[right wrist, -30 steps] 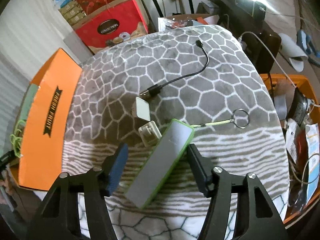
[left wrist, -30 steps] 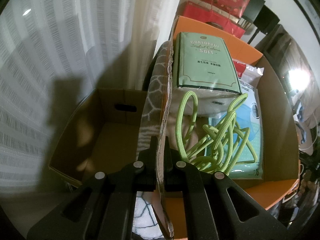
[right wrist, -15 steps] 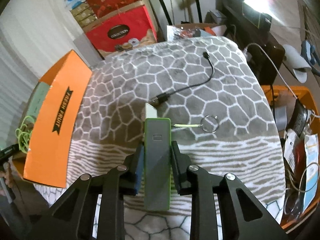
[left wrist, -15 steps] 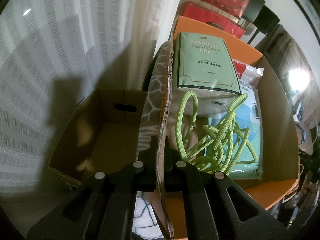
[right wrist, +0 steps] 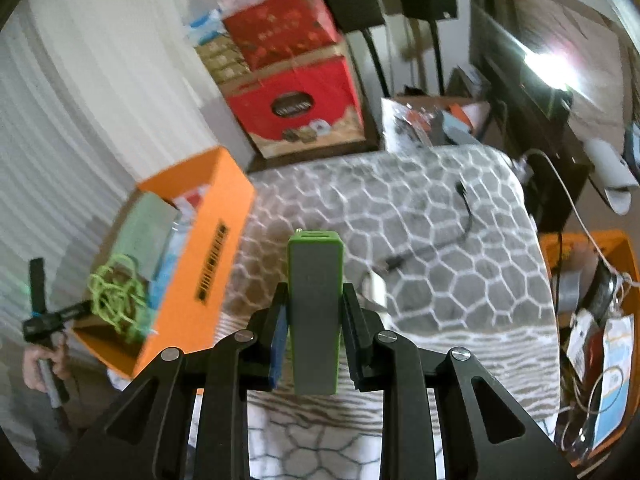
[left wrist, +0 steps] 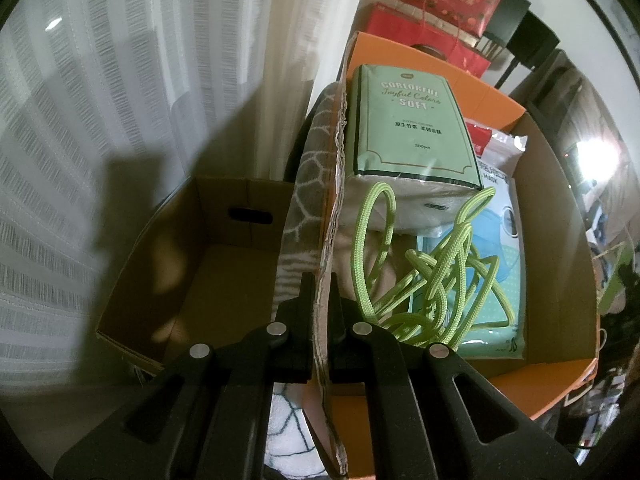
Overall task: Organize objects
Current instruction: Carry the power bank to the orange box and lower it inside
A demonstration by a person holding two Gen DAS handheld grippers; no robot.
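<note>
My right gripper [right wrist: 314, 300] is shut on a green and grey power bank [right wrist: 315, 312], held lifted above the grey patterned blanket [right wrist: 440, 280]. My left gripper [left wrist: 320, 288] is shut on the cardboard side wall [left wrist: 334, 184] of the orange box [left wrist: 560, 384]; the box also shows at left in the right wrist view [right wrist: 208, 268]. The box holds a green tissue pack [left wrist: 408, 128], a tangled lime green cord [left wrist: 432, 272] and a mask packet [left wrist: 500, 208].
A black USB cable [right wrist: 432, 244] and a white charger [right wrist: 374, 288] lie on the blanket. An open brown carton [left wrist: 192, 272] stands left of the orange box. Red gift boxes [right wrist: 296, 104] stack behind. Another orange bin [right wrist: 600, 320] with clutter is at right.
My right gripper closed on the power bank, lifted it off the blanket and swung toward the orange box. The left gripper has stayed clamped on the box wall.
</note>
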